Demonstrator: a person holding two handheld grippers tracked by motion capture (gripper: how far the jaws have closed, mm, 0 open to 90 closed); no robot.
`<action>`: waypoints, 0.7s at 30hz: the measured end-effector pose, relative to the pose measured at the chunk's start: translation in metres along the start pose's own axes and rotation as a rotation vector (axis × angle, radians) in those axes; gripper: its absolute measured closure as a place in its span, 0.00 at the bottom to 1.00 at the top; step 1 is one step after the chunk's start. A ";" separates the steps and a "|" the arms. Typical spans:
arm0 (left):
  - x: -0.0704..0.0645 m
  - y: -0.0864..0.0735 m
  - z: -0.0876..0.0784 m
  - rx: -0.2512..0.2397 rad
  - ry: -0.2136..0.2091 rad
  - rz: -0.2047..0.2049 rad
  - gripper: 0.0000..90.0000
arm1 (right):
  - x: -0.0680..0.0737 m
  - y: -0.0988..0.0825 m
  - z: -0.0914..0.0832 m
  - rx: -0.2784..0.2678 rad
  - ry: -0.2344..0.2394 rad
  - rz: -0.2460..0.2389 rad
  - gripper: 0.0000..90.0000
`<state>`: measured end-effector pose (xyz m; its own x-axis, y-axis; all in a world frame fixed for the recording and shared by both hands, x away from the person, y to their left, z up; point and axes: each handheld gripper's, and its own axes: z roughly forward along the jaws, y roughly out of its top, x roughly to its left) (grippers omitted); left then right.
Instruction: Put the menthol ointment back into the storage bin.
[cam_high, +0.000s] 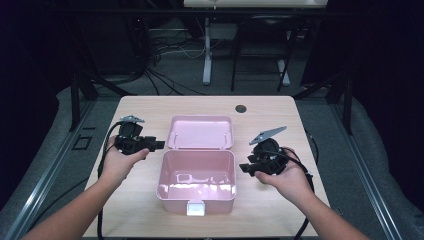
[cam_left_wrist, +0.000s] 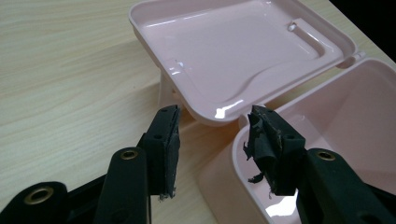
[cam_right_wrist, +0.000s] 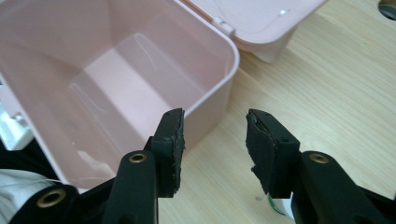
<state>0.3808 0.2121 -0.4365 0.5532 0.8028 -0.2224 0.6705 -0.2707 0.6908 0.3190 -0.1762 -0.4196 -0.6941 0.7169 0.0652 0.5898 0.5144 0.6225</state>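
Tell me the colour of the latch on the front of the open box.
White: the latch stands out against the pink box, best seen in the high view.

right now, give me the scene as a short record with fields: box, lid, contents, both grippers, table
box: pink box, middle of the table, open
lid: lid hinged back, lying flat behind it
contents: empty
latch: white latch on the near wall
left gripper: left gripper open, beside the box, apart
right gripper: right gripper open, beside the box, apart
table: wooden table

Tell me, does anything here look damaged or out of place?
Yes: the black padding on the left gripper is torn, with shreds hanging from one pad. The pink box lies open and empty, its lid flat behind.
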 end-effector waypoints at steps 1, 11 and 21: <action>0.000 -0.001 -0.001 0.000 0.001 0.003 0.59 | -0.002 0.000 0.000 0.006 -0.002 0.000 0.63; 0.001 -0.008 -0.009 0.001 -0.012 0.004 0.59 | -0.017 0.005 0.001 0.076 -0.032 0.008 0.62; -0.007 -0.017 -0.010 0.017 -0.033 0.031 0.58 | -0.031 0.003 0.009 0.140 -0.054 0.036 0.58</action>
<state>0.3602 0.2162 -0.4394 0.5900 0.7758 -0.2237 0.6609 -0.3049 0.6857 0.3464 -0.1928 -0.4262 -0.6506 0.7583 0.0413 0.6683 0.5459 0.5054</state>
